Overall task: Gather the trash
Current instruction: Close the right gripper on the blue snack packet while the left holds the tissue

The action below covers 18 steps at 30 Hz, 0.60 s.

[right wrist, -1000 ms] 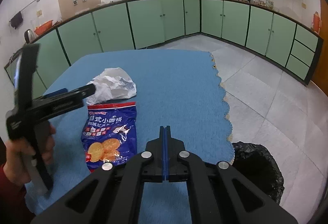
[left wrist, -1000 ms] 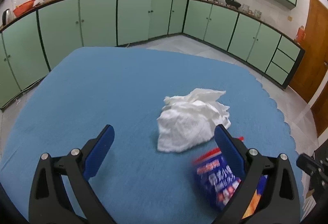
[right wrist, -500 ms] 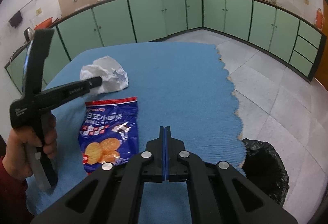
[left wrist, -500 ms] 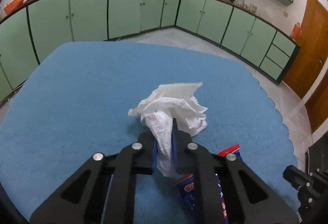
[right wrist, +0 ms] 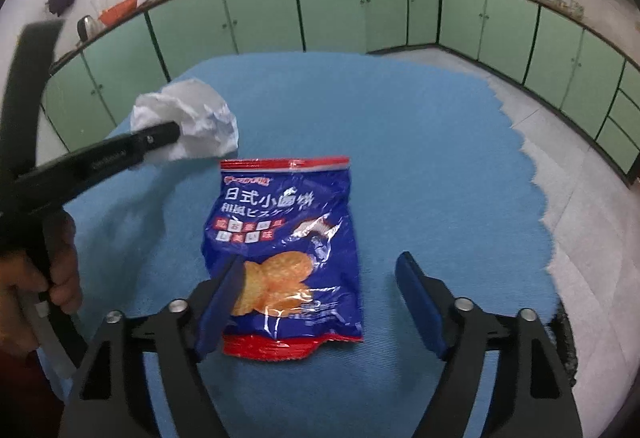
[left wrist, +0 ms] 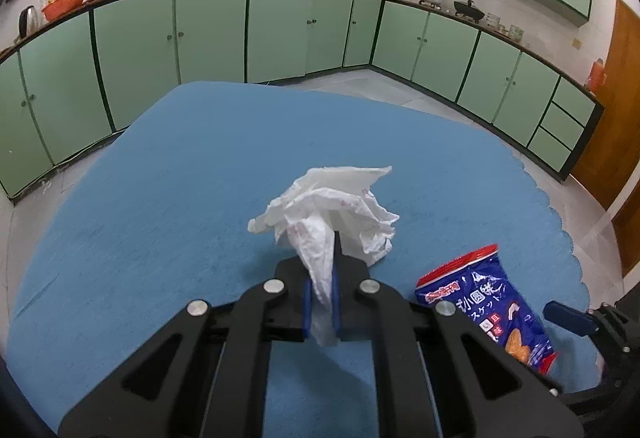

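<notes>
Left gripper [left wrist: 321, 290]: pressed together on the crumpled white tissue [left wrist: 332, 213], pinching a fold of it between the blue pads; the pinched part is hidden inside the jaws.
Tissue: most of it bulges out past the fingertips over the blue table [left wrist: 160, 197]; from the left wrist view I cannot tell whether its underside touches the cloth. In the right wrist view it sits at the far left, its near side covered by the black arm of the left gripper.
Right gripper [right wrist: 320, 278]: jaws spread wide and opening, set over the near half of the snack bag [right wrist: 286, 238]; the left pad covers part of the bag's near left edge, the right pad stands clear of it to the right. Contact with the bag cannot be made out.
Snack bag: lies flat on the table, near right of the tissue, red-edged top pointing far; its print is partly lost in glare.
Hand [right wrist: 44, 270]: at the left edge, wrapped round the left gripper's handle, cut off by the frame.
Black bin bag [right wrist: 564, 350]: only a sliver shows off the table's near right corner.
</notes>
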Each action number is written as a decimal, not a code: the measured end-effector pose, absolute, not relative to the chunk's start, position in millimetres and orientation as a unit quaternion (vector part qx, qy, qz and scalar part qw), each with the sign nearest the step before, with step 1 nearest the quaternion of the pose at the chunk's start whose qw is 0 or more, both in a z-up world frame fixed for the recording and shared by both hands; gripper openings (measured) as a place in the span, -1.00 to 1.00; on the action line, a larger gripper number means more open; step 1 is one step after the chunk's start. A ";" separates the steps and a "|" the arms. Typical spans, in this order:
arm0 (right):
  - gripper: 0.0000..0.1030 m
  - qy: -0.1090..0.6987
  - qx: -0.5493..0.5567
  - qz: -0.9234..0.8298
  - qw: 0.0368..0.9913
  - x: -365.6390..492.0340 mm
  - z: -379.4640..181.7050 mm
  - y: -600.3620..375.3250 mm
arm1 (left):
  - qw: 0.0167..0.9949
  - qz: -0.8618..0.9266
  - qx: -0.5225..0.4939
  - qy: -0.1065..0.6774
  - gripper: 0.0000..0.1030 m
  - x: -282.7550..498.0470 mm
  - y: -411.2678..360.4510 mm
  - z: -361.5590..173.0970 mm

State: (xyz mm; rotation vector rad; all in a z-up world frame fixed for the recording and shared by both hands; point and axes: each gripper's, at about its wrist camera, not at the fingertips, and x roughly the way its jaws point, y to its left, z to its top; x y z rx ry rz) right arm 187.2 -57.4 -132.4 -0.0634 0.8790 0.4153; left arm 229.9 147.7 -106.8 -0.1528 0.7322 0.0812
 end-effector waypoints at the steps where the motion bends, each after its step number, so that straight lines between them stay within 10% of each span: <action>1: 0.57 0.428 -0.031 0.198 0.881 190.2 -135.8 -55.8 | 0.930 0.041 -0.074 0.357 -0.89 228.5 150.1 -106.3; 4: 0.63 0.428 -0.045 0.195 0.881 191.0 -139.2 -49.7 | 0.930 0.043 -0.075 0.358 -0.89 226.0 154.7 -105.8; 11: -0.57 0.420 -0.039 0.184 0.888 194.3 -133.9 -49.8 | 0.929 0.048 -0.081 0.358 -0.88 227.5 148.0 -102.8; 18: -0.96 0.410 -0.005 0.201 0.890 189.5 -124.6 -67.6 | 0.930 0.045 -0.079 0.355 -0.88 222.1 147.5 -100.6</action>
